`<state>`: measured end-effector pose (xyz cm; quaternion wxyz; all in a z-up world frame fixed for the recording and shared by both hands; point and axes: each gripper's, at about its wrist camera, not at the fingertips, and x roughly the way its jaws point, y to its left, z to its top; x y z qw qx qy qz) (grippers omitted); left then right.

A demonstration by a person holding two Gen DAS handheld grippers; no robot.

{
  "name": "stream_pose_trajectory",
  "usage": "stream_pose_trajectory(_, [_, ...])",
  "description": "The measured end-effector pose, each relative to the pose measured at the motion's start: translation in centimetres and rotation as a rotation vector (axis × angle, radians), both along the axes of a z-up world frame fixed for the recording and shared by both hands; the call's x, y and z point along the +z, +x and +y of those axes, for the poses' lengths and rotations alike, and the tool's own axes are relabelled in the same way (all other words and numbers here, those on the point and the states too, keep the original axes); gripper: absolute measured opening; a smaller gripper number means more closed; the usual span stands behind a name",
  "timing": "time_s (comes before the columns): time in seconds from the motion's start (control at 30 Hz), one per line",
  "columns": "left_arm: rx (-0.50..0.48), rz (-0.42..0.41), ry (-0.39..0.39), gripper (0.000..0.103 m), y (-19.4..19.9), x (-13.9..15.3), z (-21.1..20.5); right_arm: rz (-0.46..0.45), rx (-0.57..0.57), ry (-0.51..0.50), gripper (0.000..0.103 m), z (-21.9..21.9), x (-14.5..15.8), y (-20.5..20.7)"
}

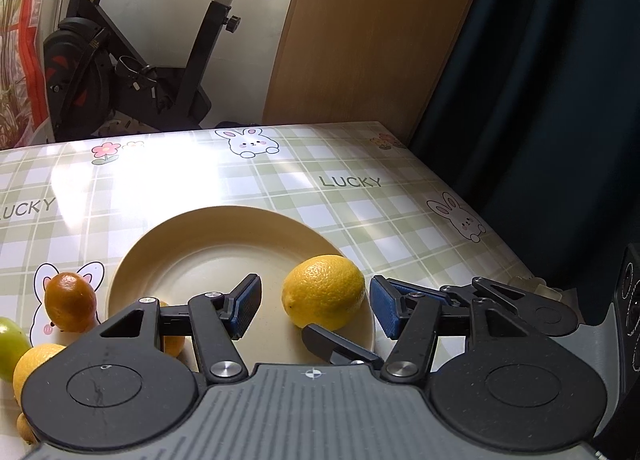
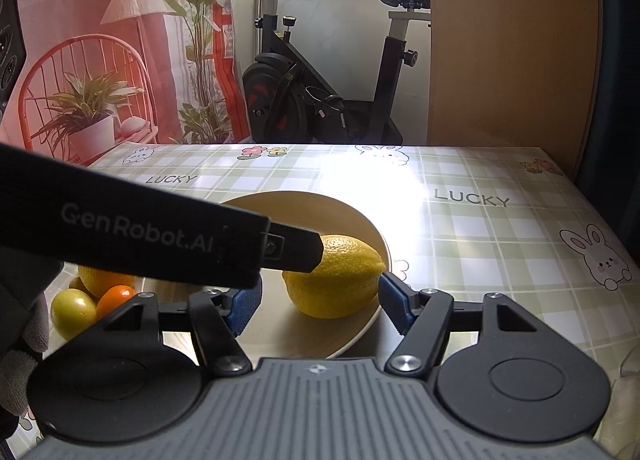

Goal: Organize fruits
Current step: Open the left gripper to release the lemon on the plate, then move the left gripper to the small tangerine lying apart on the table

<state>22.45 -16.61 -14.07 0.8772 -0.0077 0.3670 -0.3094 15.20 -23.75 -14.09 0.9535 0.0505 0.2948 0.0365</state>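
On the checked table [image 1: 360,200], beige plate [image 1: 208,244] holding one lemon [image 1: 324,290], both grippers spread wide, left gripper [image 1: 316,302], right gripper [image 2: 320,302].

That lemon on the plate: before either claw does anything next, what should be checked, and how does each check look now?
1. Lemon lies on the plate: ok.
2. Left gripper open around it: ok.
3. Right gripper open: ok.
4. Right gripper's pad clear of the lemon: cannot tell.
5. Grippers clear of each other: not ok, they crowd the same lemon.
6. Other fruits beside the plate: ok.
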Motion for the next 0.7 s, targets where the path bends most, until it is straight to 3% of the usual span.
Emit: stream_pose_trajectory(0.7, [0.101,-0.066,0.020,0.063,-9.5,0.5,7.0,-0.023,0.053,0.032,0.068,3.2,1.0,-8.1])
